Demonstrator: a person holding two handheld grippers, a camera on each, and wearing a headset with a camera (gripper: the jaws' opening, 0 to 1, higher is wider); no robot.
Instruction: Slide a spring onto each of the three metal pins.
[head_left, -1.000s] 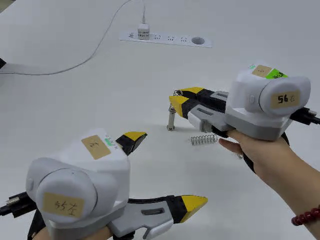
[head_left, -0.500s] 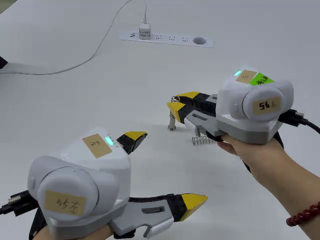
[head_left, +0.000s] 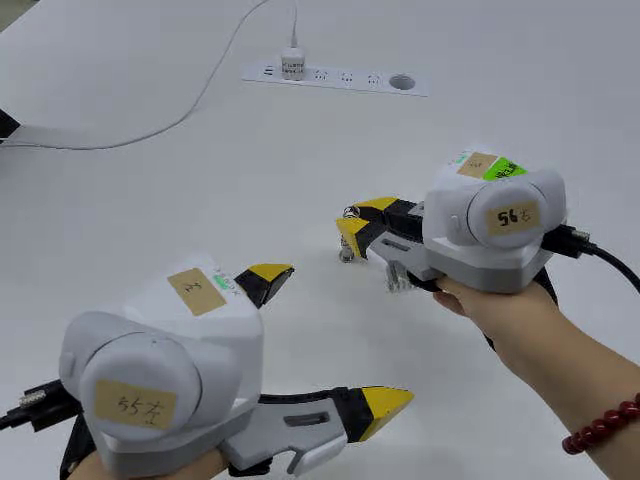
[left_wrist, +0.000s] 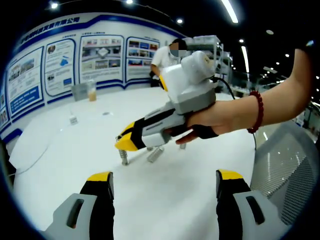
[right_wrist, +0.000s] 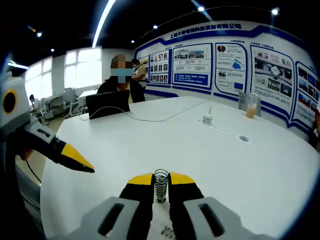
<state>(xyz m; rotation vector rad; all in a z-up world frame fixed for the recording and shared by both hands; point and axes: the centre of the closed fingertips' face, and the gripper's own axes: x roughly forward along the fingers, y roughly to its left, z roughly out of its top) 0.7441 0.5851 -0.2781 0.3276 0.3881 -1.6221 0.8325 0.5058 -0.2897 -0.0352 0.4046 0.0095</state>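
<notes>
The right claw (right_wrist: 161, 178) pinches a small silver coil spring (right_wrist: 160, 189) between its yellow tips, just above a short upright metal pin (left_wrist: 123, 158) standing on the white tabletop (head_left: 200, 180), with a second spring (left_wrist: 155, 154) lying near that pin, and the left claw (left_wrist: 165, 175) hovers nearby, spread wide.

A pin (head_left: 346, 253) stands mid-desk (head_left: 150, 200), a spring (left_wrist: 155, 155) lies just right, and a power strip (head_left: 335, 77) lies far behind.

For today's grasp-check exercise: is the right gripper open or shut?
Shut. The right gripper clamps the spring: its jaws press both sides of the coil.
</notes>
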